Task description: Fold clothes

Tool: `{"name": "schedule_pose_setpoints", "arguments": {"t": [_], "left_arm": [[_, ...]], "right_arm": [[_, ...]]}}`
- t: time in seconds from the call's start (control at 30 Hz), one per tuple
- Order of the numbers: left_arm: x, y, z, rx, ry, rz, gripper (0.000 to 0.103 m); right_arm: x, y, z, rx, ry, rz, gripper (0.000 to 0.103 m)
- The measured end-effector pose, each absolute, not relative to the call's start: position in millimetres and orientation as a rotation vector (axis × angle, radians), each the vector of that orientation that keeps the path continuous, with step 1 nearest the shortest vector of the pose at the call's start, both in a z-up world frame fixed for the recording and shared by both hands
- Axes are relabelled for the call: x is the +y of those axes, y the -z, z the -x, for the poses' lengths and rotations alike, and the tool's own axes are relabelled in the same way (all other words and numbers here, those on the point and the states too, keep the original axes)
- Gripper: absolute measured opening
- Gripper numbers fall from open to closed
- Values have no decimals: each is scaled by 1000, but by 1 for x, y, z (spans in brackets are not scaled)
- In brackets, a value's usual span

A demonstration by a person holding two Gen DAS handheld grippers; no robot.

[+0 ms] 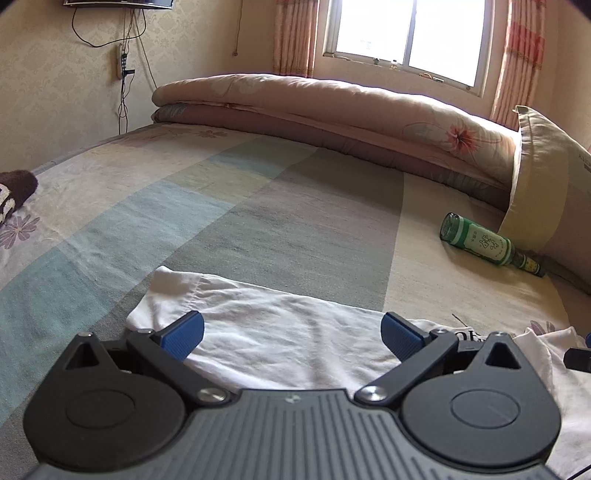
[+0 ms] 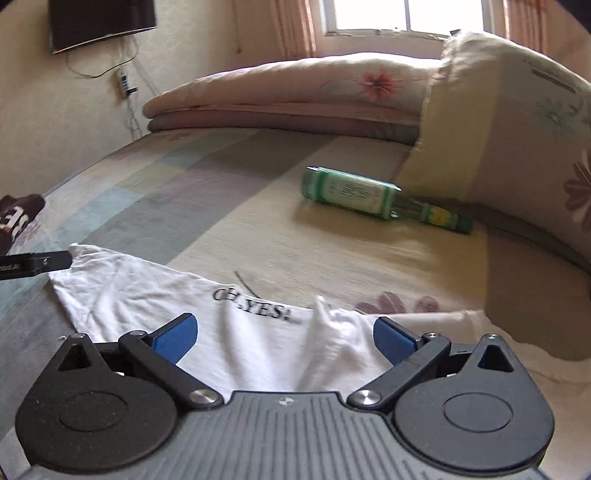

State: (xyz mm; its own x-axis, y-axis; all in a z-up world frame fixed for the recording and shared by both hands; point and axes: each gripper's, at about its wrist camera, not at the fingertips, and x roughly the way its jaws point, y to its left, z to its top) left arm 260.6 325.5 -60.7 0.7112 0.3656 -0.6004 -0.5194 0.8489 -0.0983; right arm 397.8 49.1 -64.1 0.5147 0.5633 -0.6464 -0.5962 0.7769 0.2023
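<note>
The left gripper (image 1: 291, 334) tilts down toward the bed (image 1: 258, 206), its blue pads (image 1: 184, 334) spread wide with nothing pinched; it is released. The white shirt (image 1: 280, 332) lies flat on the bed straight under and ahead of it, showing between the two pads, but whether the pads rest on the cloth or hang just above it cannot be told. A folded sleeve end of the shirt reaches past the left pad.

The right gripper (image 2: 284, 336) also tilts down, jaws spread wide and released. The shirt (image 2: 147, 291) lies beneath it too, with a raised ridge of cloth (image 2: 321, 321) standing up between the pads (image 2: 177, 338), nearer the right-hand one and touching neither. The black print "OH YES!" (image 2: 251, 304) sits on the shirt just beyond the pads.

Each gripper shows in the other's view only as a dark sliver: a black finger (image 2: 37, 264) at the shirt's far left corner, and a black end (image 1: 578, 358) at the picture's right edge over the shirt.

Beyond the shirt, well apart from it, a green bottle (image 2: 354, 194) lies on its side on the bed, its neck against a pillow (image 2: 498, 129). A folded quilt (image 1: 332, 107) lies along the far side of the bed under the window (image 1: 406, 33). A brown cloth (image 1: 14, 192) at the bed's left edge is cut off by the frame.

The right view is blurred, so the bottle's label cannot be read. The gripper bodies hide the near part of the shirt, and no hand is in view.
</note>
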Motion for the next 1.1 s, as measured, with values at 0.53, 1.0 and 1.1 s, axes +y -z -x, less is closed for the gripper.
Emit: {"name": "schedule_pose_setpoints", "arguments": {"t": [0.53,1.0,1.1], "left_arm": [[311,79,-281,665,-427,266,102],[259,113,-313,766,-272,210,102],[254,116,-313,765,-283,189,102]], "right_arm": [[36,104,-464,844,-542,-7,103],[-70,103,-315,818,-486,40,103],[-89,104,-316,808,-483,-95,103]]}}
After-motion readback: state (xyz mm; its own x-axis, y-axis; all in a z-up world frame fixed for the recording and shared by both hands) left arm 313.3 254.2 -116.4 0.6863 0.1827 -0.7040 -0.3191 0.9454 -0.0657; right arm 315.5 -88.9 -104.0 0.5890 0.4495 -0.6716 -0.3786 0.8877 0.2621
